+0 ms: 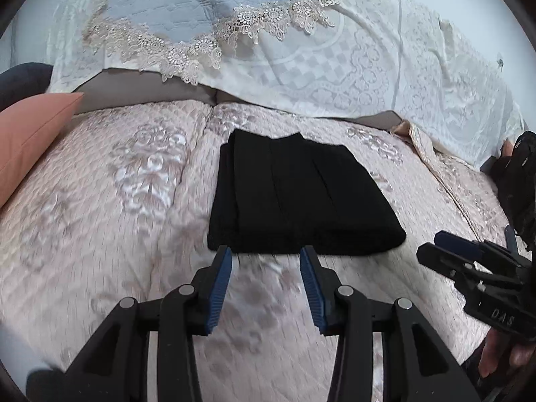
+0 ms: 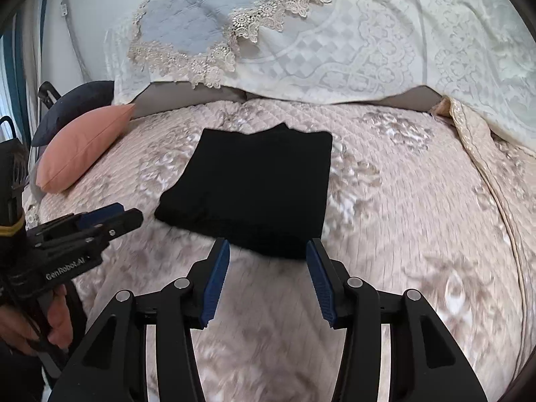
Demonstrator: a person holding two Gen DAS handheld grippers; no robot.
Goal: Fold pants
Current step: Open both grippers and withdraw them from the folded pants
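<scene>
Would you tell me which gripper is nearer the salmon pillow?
Left. The left gripper lies on the salmon pillow's side of the folded pants; the right gripper is beyond them.

The pants (image 1: pixel 301 197) are black, folded into a compact, roughly rectangular stack of several layers; they lie flat on the pink quilted bed (image 1: pixel 100 201); their near edge sits just ahead of the left hand-held gripper (image 1: pixel 266 258), untouched; layered folds run lengthwise across the top
</scene>
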